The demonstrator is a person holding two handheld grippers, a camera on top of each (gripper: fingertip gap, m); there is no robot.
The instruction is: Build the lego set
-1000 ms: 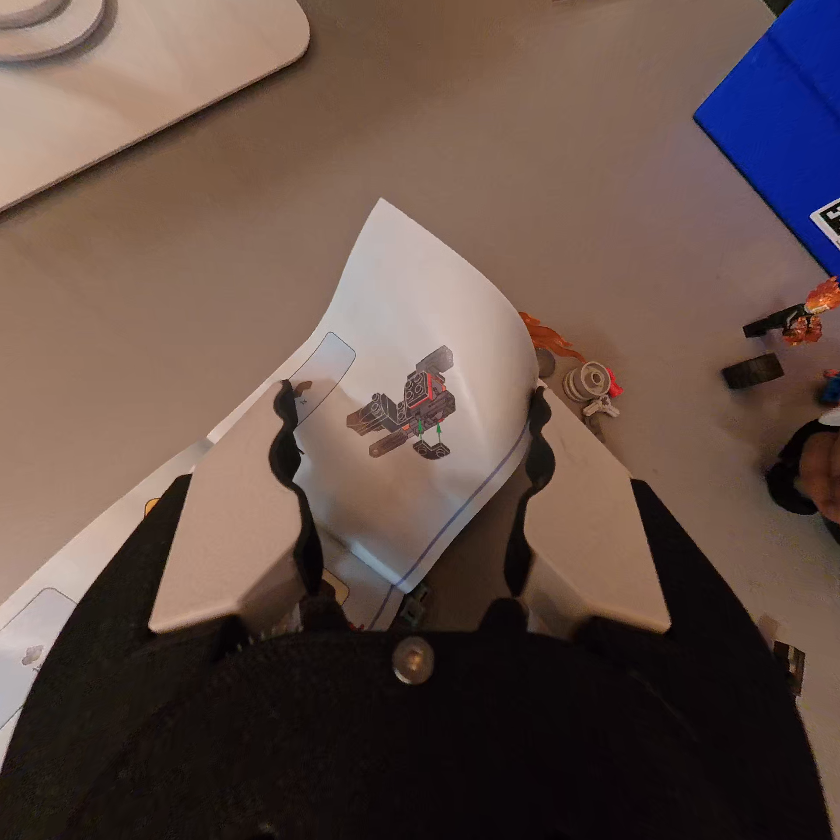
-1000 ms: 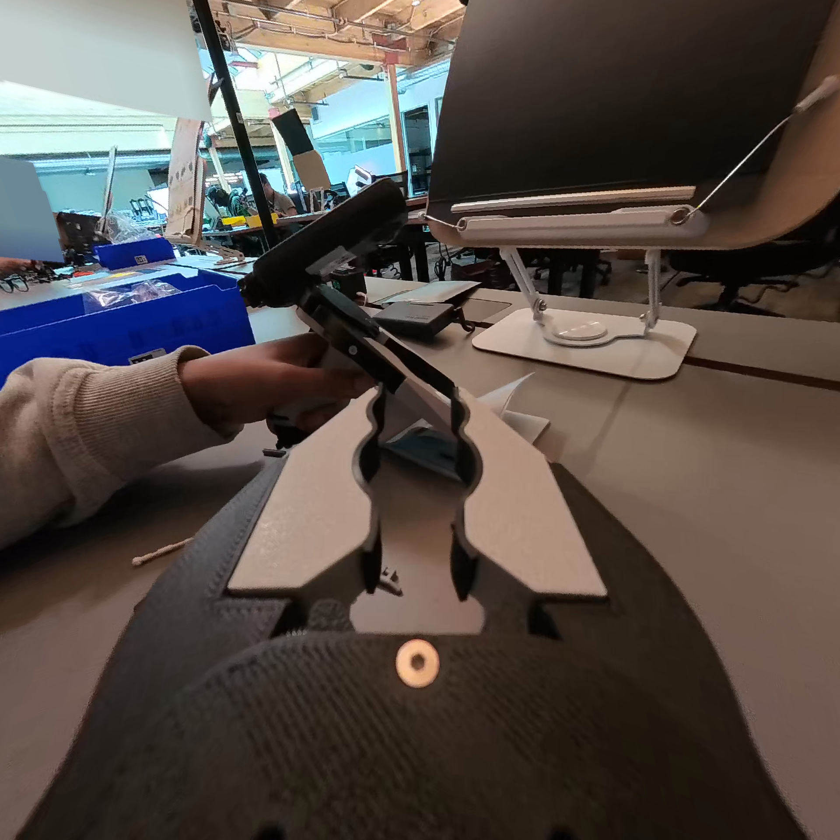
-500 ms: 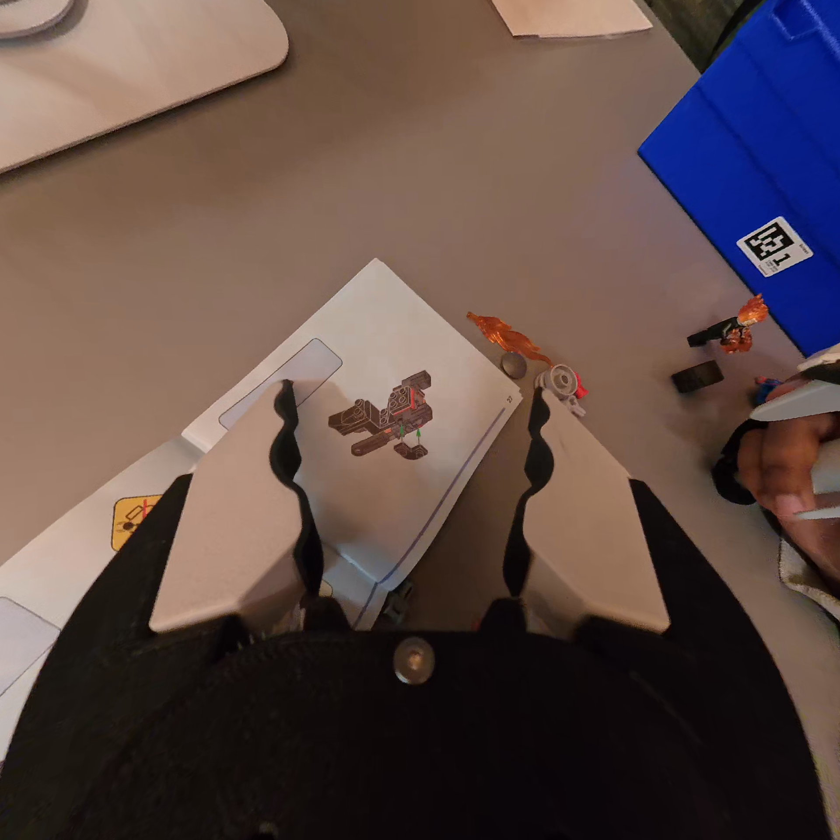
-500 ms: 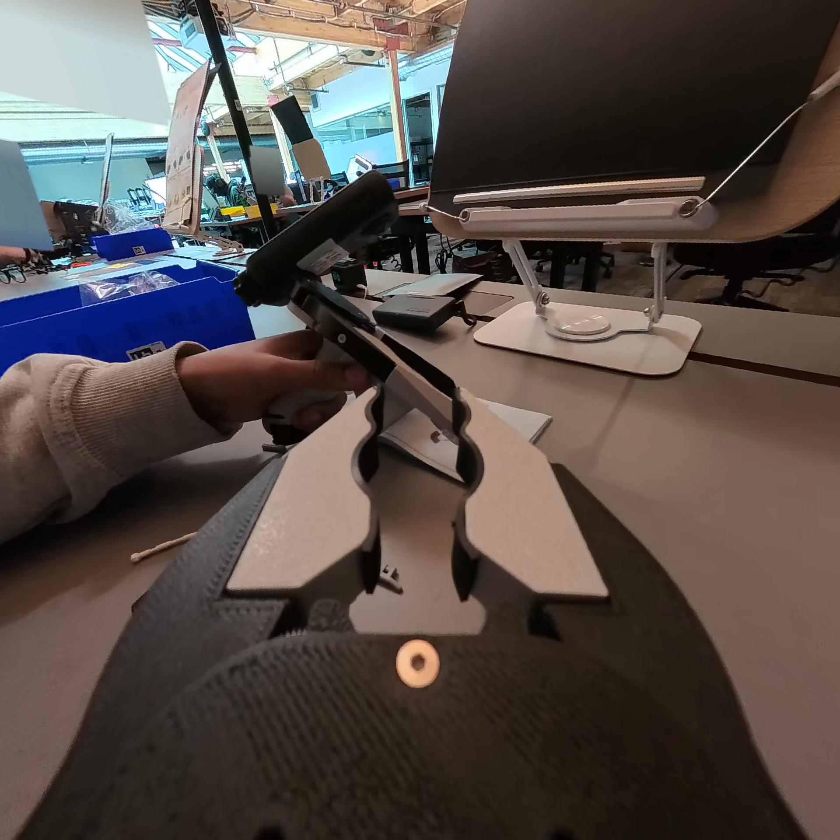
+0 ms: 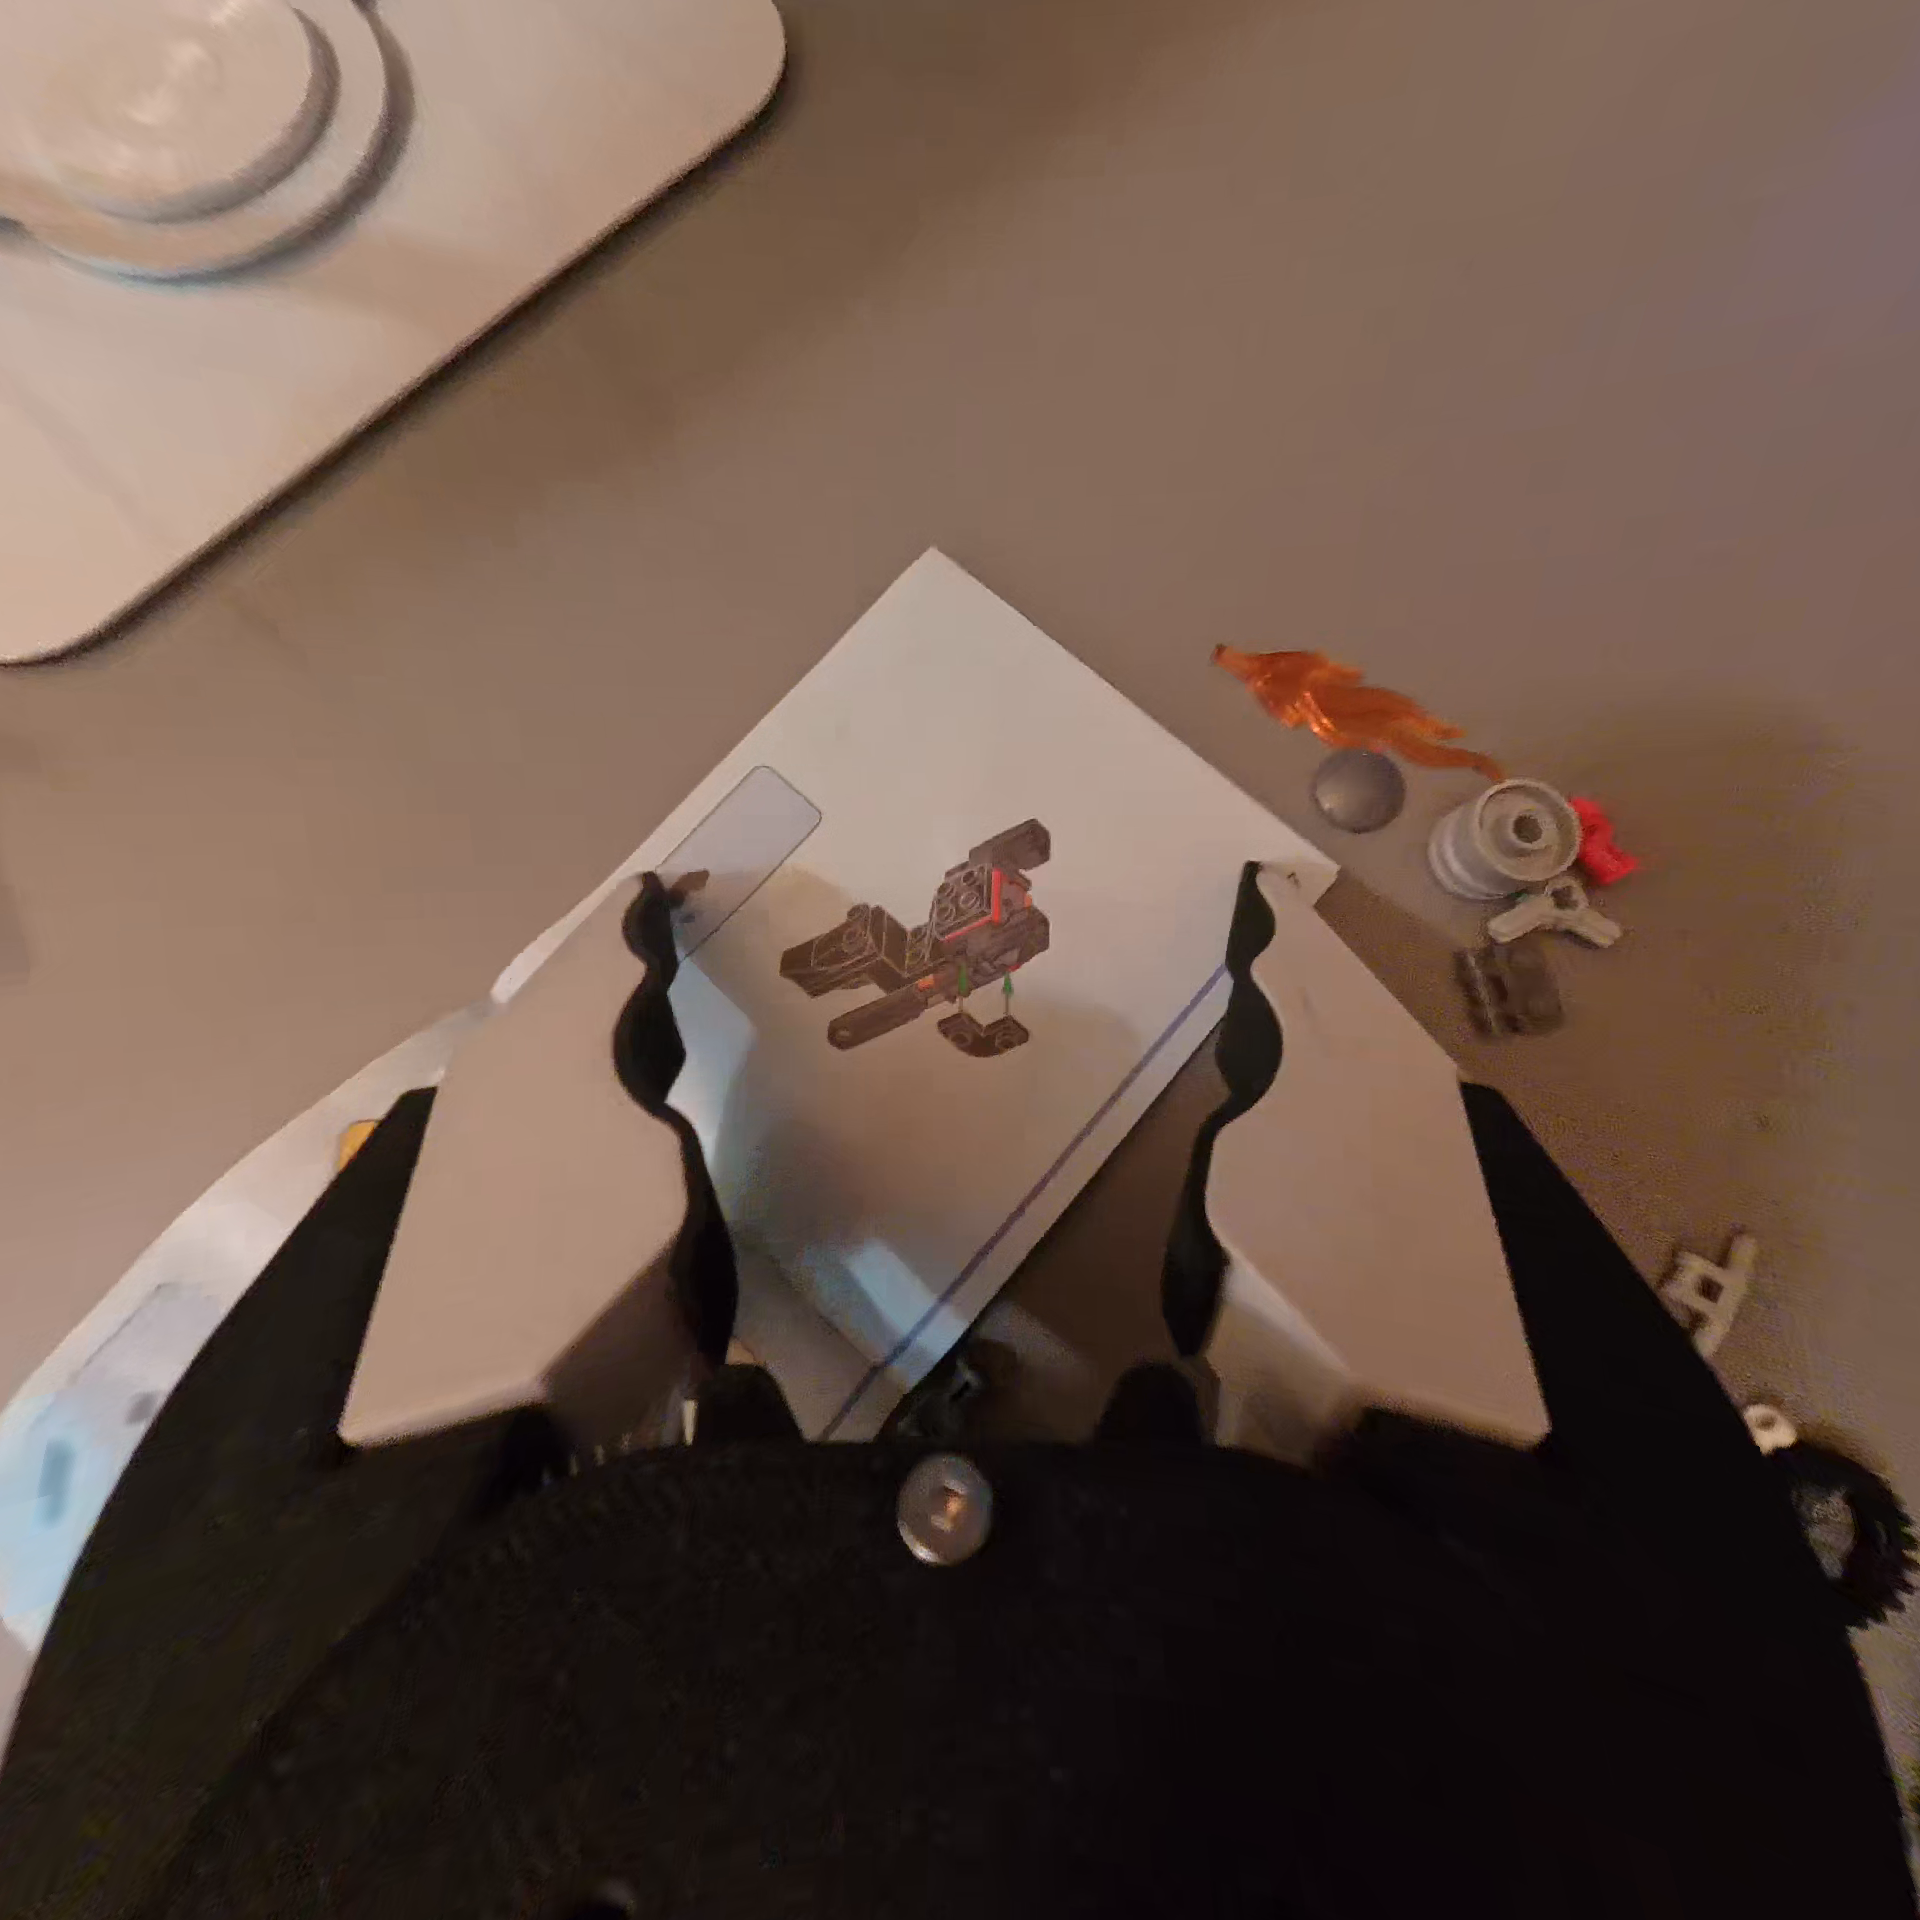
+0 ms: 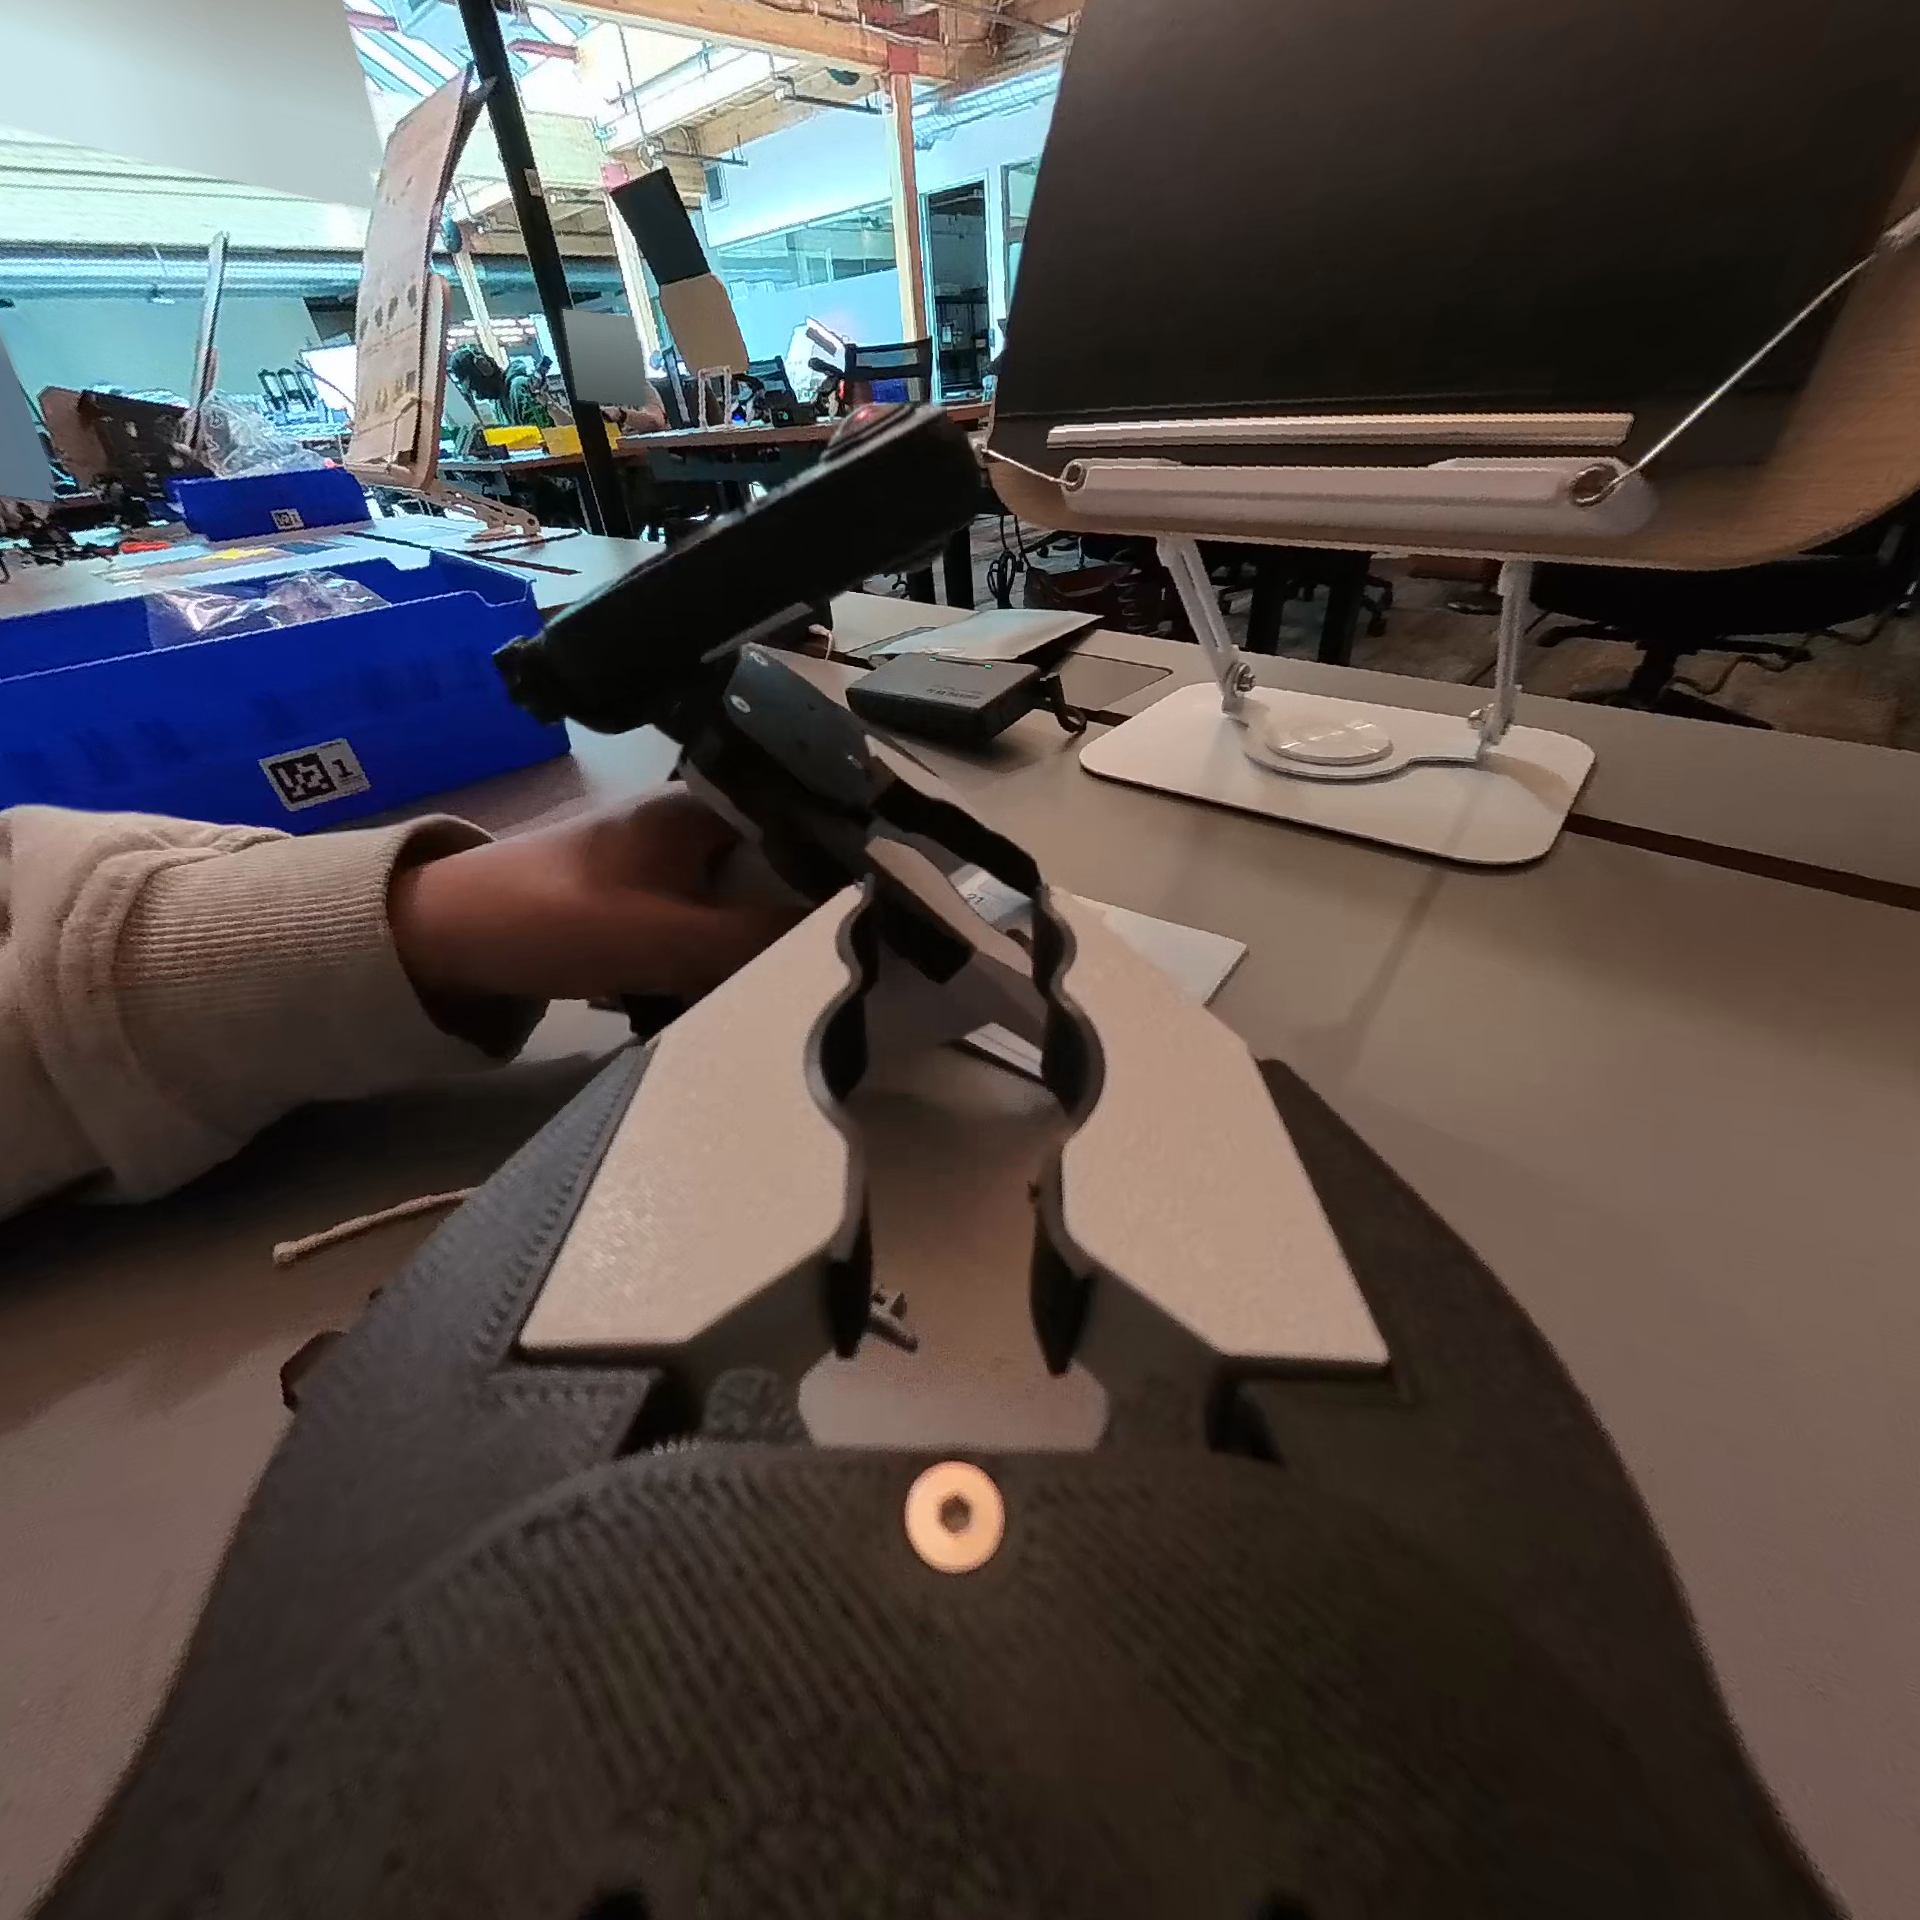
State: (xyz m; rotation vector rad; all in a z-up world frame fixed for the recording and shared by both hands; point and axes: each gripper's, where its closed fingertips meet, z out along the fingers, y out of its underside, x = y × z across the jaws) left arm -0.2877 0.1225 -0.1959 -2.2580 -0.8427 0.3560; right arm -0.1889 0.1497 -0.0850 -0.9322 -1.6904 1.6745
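Observation:
The open instruction booklet (image 5: 966, 727) lies flat on the grey table, showing a page with a drawing of a dark model. My left gripper (image 5: 948, 883) is open and empty, hovering over that page. Loose pieces lie just right of the booklet: an orange flame (image 5: 1340, 707), a grey dome (image 5: 1356, 790), a grey wheel hub (image 5: 1507, 852), a red piece (image 5: 1600, 847) and a dark grey plate (image 5: 1507, 992). My right gripper (image 6: 951, 909) is open and empty, low over the table, pointing at the booklet (image 6: 1164, 940). A hand (image 6: 582, 904) holds the left gripper's black body (image 6: 748, 613).
A white laptop stand base (image 5: 312, 260) sits beyond the booklet, and its upper part carries a dark laptop (image 6: 1455, 208). A blue bin (image 6: 260, 665) stands at the left and a small black box (image 6: 945, 691) lies behind. More small pieces (image 5: 1704, 1288) lie at the right edge. Measured from the fingertips, the grey wheel hub (image 5: 1507, 852) is 4 cm or so from the left gripper and 9 cm from the right.
The curled booklet page has dropped flat. My left gripper has come closer over the page, and the blue bin and the figure have left its view. The right gripper has barely moved.

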